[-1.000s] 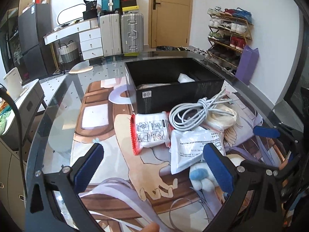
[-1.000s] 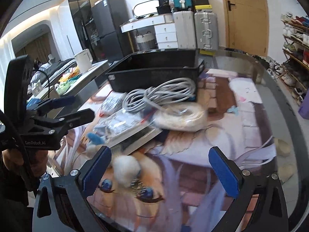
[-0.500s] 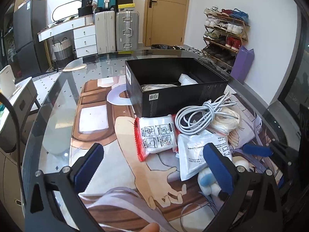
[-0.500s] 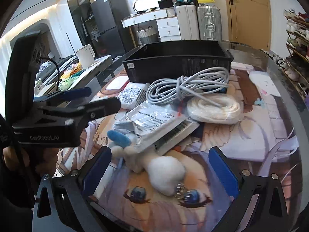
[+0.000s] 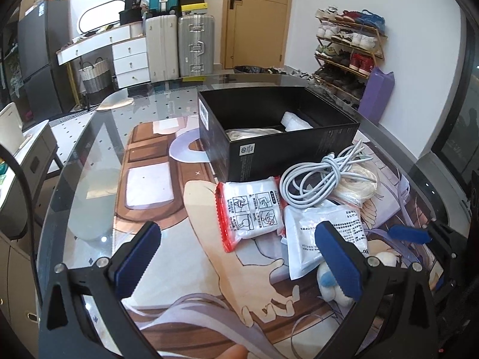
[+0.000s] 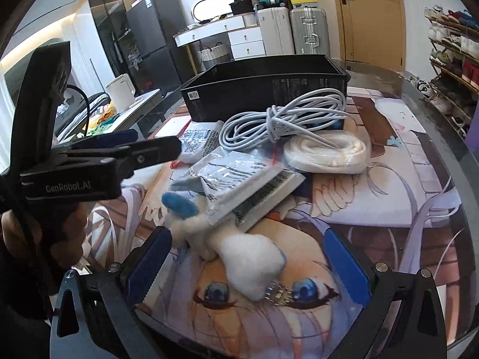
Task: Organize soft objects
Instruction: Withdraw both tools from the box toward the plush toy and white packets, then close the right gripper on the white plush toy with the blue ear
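Right gripper (image 6: 244,264) open wide – fingers (image 6: 148,264) straddle the white plush toy (image 6: 248,258) on the table (image 6: 449,137), nothing held yet. Left gripper (image 5: 239,258) also open and empty, hovering over the printed mat (image 5: 149,185), with the red-edged packet (image 5: 250,211) ahead at 12 o'clock.

Step in hand, likely: grab the plush and move it into the black box (image 5: 278,133), which sits at 12 o'clock in both views. To do it well – lower the right fingers around the thick white body, not the blue ear (image 6: 179,205), since the head end is tucked under the white pouch (image 6: 236,179). Close gently; plush squashes, so take a deep bite. Draw it toward 6 o'clock first to clear the pouch, then lift. The left gripper could pin the pouch if it drags.

Counts outside the box: one plush toy, one red-edged packet, one white pouch lying on one flat pack (image 6: 269,197), one grey cable bundle (image 6: 281,122), one cream cord coil (image 6: 326,152). Inside the box: one cream coil (image 5: 251,133) and one white wrapped item (image 5: 295,121), partly hidden.
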The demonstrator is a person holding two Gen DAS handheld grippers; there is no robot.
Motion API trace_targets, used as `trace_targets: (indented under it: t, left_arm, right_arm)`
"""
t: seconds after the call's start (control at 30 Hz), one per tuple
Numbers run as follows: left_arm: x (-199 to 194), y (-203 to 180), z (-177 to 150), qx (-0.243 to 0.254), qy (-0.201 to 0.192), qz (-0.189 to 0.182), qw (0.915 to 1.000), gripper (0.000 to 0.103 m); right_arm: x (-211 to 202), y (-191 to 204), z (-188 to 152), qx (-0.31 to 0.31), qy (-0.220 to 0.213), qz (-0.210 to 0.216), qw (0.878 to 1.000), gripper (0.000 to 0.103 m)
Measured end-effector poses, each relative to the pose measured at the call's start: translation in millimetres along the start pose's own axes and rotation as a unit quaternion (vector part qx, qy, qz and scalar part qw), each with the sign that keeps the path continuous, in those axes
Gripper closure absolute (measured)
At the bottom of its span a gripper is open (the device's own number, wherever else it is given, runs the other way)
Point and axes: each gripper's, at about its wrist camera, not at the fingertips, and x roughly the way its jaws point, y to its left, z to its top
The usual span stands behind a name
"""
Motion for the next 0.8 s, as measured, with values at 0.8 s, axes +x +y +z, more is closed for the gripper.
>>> trace_targets:
  t: [0.8]
  left_arm:
    - [-6, -8, -13, -0.034, 0.009, 0.027, 0.9990, 0.000]
  right_arm:
    - [-15, -24, -6, -0.023, -0.003, 0.059, 0.998, 0.001]
